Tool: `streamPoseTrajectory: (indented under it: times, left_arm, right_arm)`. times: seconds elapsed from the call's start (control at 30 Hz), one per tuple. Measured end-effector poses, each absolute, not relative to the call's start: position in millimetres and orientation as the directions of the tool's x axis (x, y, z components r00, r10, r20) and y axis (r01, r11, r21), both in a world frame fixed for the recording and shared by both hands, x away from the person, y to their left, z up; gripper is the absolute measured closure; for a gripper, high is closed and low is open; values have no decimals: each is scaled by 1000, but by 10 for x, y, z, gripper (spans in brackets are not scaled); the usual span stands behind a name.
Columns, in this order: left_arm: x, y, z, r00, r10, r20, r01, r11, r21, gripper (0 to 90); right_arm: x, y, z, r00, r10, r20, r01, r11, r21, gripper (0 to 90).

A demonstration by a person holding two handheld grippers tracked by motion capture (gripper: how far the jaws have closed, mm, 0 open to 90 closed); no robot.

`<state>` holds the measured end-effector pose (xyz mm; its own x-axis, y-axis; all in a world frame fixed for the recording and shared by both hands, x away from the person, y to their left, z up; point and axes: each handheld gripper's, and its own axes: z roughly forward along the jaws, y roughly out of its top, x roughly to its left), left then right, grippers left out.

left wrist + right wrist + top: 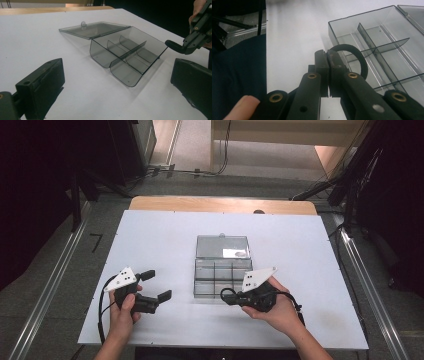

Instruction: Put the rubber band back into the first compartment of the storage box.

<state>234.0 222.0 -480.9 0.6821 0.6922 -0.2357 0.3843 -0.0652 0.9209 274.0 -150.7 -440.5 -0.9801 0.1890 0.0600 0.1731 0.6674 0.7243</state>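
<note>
The right gripper (327,56), jaws clamping a black ring (358,58), is nearing the open compartment box (222,279); next, releasing it inside; left gripper (159,284) is waiting, jaws apart.

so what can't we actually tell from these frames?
- Black ring: right gripper view, the right gripper covers its near part; in the high view it is too small to read.
- Clear box, front right corner: high view, hidden by the gripper's grey plate.
- Clear box far end and lid: right gripper view, cut off by the frame edge.
- Left gripper jaw tips: left gripper view, cut off at the bottom edge.
</note>
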Motion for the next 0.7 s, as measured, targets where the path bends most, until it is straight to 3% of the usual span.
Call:
streamPoseTrajectory:
  times: [0.7]
  left_arm:
    - [2332, 2241, -4795, 681, 694, -233, 380, -62, 923, 0]
  right_arm:
    - [2858, -1443, -4300, -977, 201, 71, 187, 649, 737, 858]
